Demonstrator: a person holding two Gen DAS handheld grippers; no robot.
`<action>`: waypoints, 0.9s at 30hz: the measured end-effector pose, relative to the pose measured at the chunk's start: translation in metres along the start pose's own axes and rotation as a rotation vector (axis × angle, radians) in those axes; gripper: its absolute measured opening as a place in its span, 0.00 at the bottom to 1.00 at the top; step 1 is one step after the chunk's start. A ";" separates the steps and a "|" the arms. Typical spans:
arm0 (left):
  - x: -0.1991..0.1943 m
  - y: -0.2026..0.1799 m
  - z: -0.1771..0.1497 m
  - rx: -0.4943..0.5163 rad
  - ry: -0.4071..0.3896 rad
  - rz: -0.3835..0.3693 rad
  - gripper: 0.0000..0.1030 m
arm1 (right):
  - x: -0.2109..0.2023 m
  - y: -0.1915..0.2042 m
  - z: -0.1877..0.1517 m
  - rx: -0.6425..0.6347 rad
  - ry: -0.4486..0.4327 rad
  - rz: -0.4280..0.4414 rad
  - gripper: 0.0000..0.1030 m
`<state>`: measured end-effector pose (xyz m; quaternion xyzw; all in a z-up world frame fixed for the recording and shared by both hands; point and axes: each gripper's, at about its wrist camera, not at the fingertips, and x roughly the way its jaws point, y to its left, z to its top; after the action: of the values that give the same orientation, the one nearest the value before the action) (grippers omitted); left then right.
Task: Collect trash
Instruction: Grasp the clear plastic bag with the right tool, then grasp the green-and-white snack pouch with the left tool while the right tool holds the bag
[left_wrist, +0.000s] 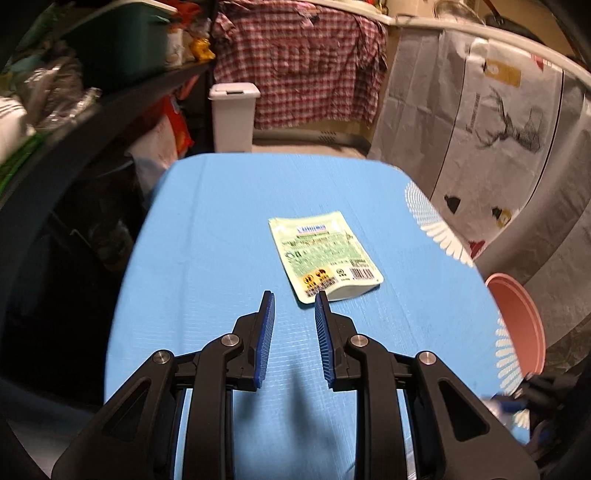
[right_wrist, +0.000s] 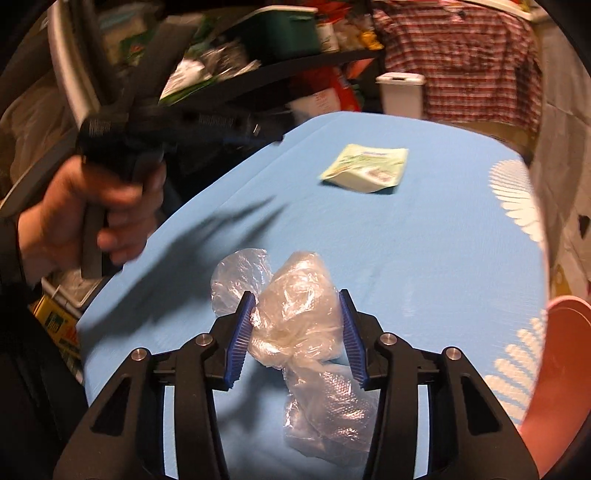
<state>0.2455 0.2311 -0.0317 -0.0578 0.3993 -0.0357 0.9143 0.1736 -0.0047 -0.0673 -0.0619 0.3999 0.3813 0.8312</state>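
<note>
- Our left gripper (left_wrist: 294, 300): fingers narrow, nothing between them, hovering just short of the green packet (left_wrist: 325, 256) lying flat on the blue table (left_wrist: 207, 229).
- Our right gripper (right_wrist: 297, 301): fingers pressing both sides of the crumpled clear plastic bag (right_wrist: 295, 317).
- Pink bin (right_wrist: 565, 369): beside the table's edge.

- My left wrist camera sits behind the left gripper (left_wrist: 294, 302), angled down and forward over the blue table (left_wrist: 207, 236), close above it.
- My right wrist camera looks likewise past the right gripper (right_wrist: 297, 301).
- Both views share the green pouch (left_wrist: 325, 254) ahead, and the white bin (left_wrist: 233, 117) beyond.
</note>
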 end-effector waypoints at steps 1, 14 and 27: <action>0.005 -0.003 0.000 0.007 0.006 -0.002 0.22 | -0.002 -0.005 0.001 0.015 -0.004 -0.013 0.44; 0.059 -0.024 -0.003 0.081 0.075 0.019 0.31 | -0.012 -0.079 -0.001 0.255 -0.034 -0.200 0.45; 0.087 -0.040 0.000 0.128 0.102 0.084 0.41 | -0.008 -0.083 -0.002 0.236 -0.025 -0.176 0.45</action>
<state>0.3043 0.1816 -0.0896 0.0195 0.4443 -0.0259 0.8953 0.2260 -0.0683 -0.0801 0.0062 0.4248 0.2580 0.8677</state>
